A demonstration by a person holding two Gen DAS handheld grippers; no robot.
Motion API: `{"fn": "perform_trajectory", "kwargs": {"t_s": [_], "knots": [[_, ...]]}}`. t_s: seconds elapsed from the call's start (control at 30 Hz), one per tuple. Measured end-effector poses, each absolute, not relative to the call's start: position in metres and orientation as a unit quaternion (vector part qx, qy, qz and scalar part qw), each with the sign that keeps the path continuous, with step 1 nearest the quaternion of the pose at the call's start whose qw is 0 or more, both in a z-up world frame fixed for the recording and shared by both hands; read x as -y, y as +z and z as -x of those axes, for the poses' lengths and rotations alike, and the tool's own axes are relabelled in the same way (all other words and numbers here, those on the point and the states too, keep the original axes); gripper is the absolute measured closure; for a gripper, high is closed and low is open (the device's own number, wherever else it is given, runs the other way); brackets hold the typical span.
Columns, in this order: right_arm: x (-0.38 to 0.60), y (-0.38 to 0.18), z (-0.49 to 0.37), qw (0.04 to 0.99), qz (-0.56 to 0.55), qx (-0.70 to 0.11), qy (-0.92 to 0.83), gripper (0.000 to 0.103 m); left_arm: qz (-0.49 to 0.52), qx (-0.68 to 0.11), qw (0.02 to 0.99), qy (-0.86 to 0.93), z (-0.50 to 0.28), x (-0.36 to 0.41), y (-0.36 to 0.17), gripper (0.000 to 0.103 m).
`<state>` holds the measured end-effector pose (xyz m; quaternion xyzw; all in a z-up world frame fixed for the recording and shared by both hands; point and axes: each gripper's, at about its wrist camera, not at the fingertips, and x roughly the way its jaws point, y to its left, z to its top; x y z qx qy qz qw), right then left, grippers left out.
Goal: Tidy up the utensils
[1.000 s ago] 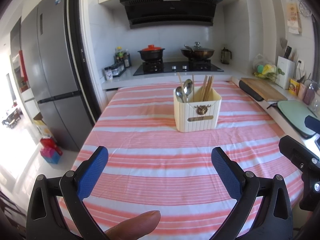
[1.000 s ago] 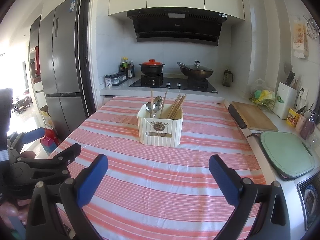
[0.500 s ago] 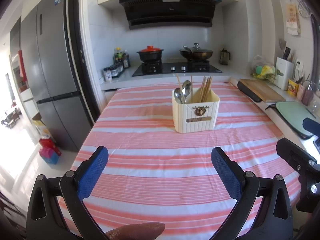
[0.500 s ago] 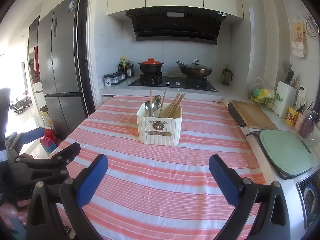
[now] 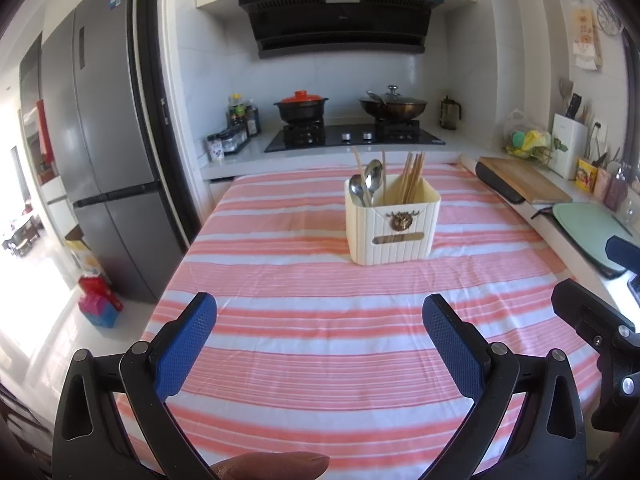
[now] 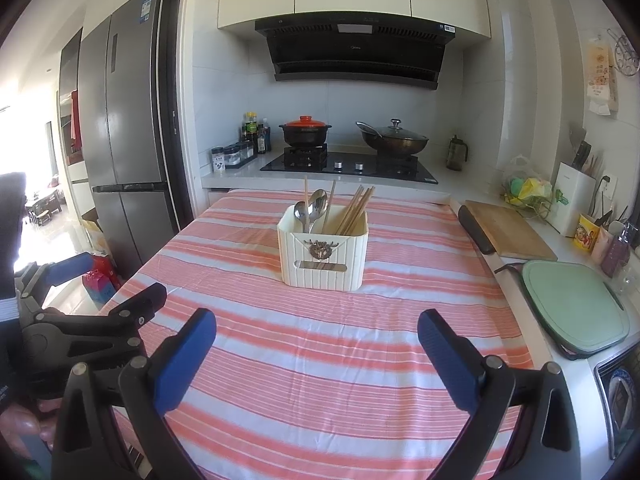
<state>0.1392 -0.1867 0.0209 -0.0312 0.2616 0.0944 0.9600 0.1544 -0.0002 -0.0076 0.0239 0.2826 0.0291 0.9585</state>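
Note:
A cream utensil holder (image 5: 394, 226) stands on the table with the pink striped cloth (image 5: 320, 320). It holds two metal spoons (image 5: 366, 186) on its left side and several wooden chopsticks (image 5: 412, 176) on its right. It also shows in the right wrist view (image 6: 324, 254), with the spoons (image 6: 312, 208) and chopsticks (image 6: 356, 208). My left gripper (image 5: 320, 340) is open and empty, well short of the holder. My right gripper (image 6: 316, 348) is open and empty, also short of it.
A stove (image 5: 352, 136) with a red-lidded pot and a wok is behind the table. A fridge (image 5: 108, 140) stands left. A wooden board (image 5: 520, 178) and a green board (image 5: 588, 226) lie on the right counter. The left gripper's body (image 6: 92, 320) shows at left.
Both views have pulled back slightly and risen a little, so the holder sits a bit farther off. Both grippers stay open and empty.

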Motion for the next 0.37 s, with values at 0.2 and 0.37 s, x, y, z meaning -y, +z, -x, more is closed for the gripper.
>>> {"fn": "perform_trajectory", "kwargs": {"t_s": [0.2,0.37], "knots": [[0.1877,0.0199,-0.1397,0.96,0.032,-0.263,0.091,0.001,-0.021,-0.283,0.959,0.028,-0.1542,0.0004,-0.0067,0.0],[0.1904,0.0179,-0.1436,0.959,0.032,-0.267,0.086,0.001,-0.016,-0.281,0.959,0.037,-0.1572,-0.001,-0.0095,0.001]]}}
